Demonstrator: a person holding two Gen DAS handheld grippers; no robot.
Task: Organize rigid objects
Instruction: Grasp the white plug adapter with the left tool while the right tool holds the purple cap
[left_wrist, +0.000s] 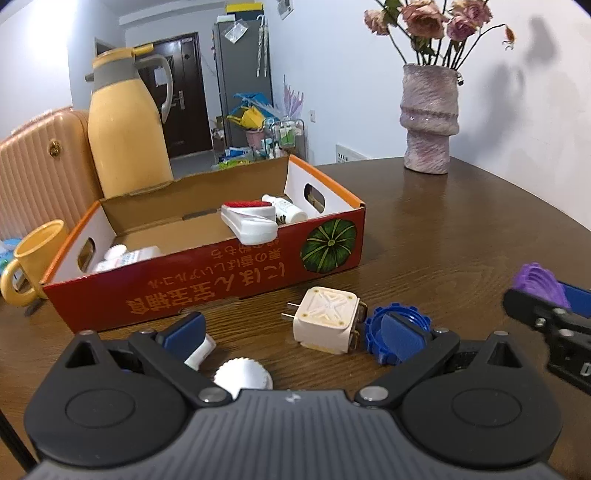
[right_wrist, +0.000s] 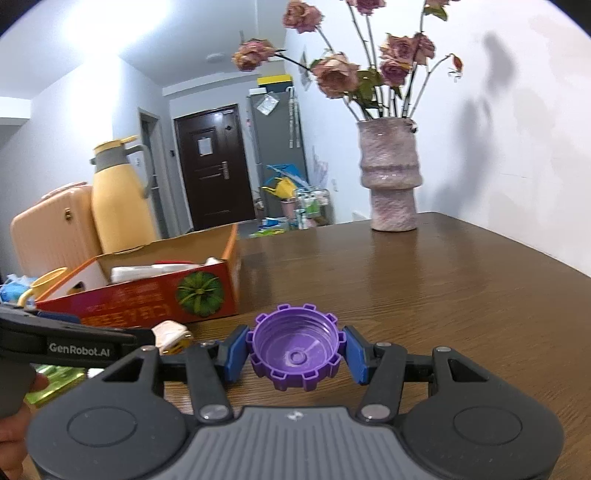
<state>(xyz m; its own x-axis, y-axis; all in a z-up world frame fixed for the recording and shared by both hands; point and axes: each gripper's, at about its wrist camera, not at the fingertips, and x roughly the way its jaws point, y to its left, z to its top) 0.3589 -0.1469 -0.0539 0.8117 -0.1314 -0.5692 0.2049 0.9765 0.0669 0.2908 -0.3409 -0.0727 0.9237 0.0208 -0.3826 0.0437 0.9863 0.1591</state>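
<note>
Right claw (right_wrist: 295, 354) clenched on a purple toothed cap (right_wrist: 295, 349), held open side up above the table (right_wrist: 461, 314); the blue pads bear on its toothed rim only, so a slip or a twist out of the grip is judged possible if the claw is tilted or jolted on the way to the box. Left claw (left_wrist: 293, 334) released, nothing gripped, low over the near edge of the table. Between and just beside its fingers lie a white ribbed cap (left_wrist: 243, 374), a white charger plug (left_wrist: 325, 321) and a blue toothed cap (left_wrist: 397, 338), the blue cap partly hidden by one pad. A closing here could catch two items at once or push the plug aside. The two claws are close together; a knock between them is a risk. Farther in, the red cardboard box (left_wrist: 207, 280) already holds white items near its right end. Beyond it, near the table's far edge, a vase of dried flowers (right_wrist: 391, 173) could be toppled by a wide swing.
</note>
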